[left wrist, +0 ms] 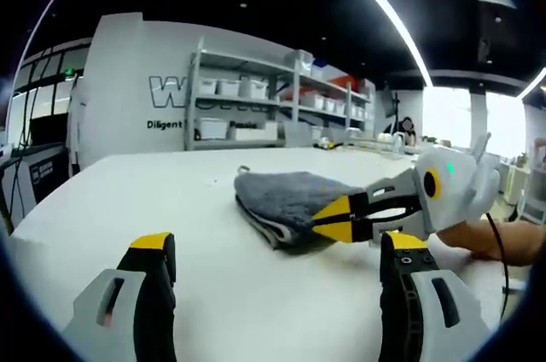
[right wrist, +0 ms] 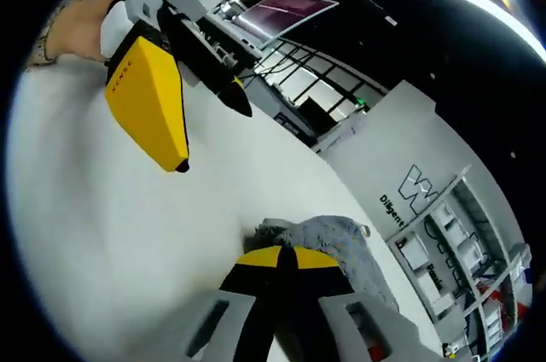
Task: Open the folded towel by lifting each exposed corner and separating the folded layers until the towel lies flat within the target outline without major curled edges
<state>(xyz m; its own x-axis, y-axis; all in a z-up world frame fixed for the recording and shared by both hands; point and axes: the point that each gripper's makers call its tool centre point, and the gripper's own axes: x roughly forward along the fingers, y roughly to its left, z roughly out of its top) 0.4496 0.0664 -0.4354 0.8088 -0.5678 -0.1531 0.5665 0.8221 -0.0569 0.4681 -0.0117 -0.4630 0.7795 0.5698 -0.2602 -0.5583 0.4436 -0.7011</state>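
Note:
A grey folded towel (left wrist: pixel 286 194) lies on the white table (left wrist: pixel 145 195), a little beyond the middle. In the left gripper view my left gripper (left wrist: pixel 280 244) is open wide, its yellow-tipped jaws on either side of the near table and short of the towel. My right gripper (left wrist: pixel 334 218) comes in from the right, its jaws closed on the towel's near right corner. In the right gripper view the right gripper (right wrist: pixel 281 256) is shut at the towel's (right wrist: pixel 337 238) edge. The left gripper (right wrist: pixel 212 136) hangs open above the table (right wrist: pixel 94 234).
A hand (left wrist: pixel 499 241) holds the right gripper at the table's right side. Metal shelves with white bins (left wrist: pixel 256 97) stand behind the table against a lettered wall. A person (left wrist: pixel 408 128) is far back on the right. Bare table stretches to the left of the towel.

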